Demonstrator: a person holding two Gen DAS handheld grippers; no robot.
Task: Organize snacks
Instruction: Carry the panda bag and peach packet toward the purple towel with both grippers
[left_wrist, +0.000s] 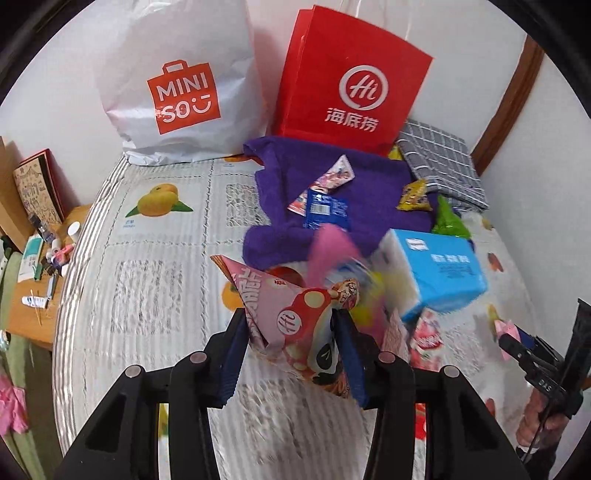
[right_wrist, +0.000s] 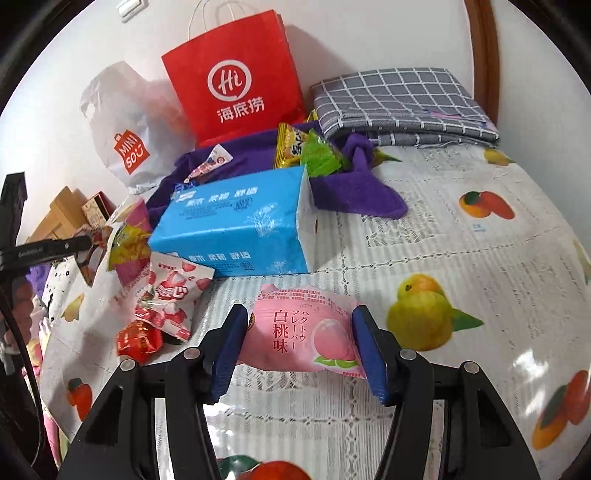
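My left gripper (left_wrist: 291, 325) is shut on a pink-and-red Hi snack bag (left_wrist: 295, 317) and holds it above the table. My right gripper (right_wrist: 299, 332) is shut on a pink peach-flavour snack packet (right_wrist: 303, 332), low over the fruit-print tablecloth (right_wrist: 461, 258). In the right wrist view a strawberry candy bag (right_wrist: 173, 295) and a small red packet (right_wrist: 138, 341) lie left of it. More packets lie on the purple towel (left_wrist: 369, 173): a blue one (left_wrist: 325, 212), a yellow one (left_wrist: 415, 195) and a green one (left_wrist: 448, 219).
A blue tissue pack (right_wrist: 236, 225) lies mid-table. A red Hi paper bag (left_wrist: 351, 77) and a white Miniso bag (left_wrist: 177, 81) stand against the back wall. A folded grey checked cloth (right_wrist: 402, 99) is at the back right. A cluttered wooden side table (left_wrist: 33, 280) is left.
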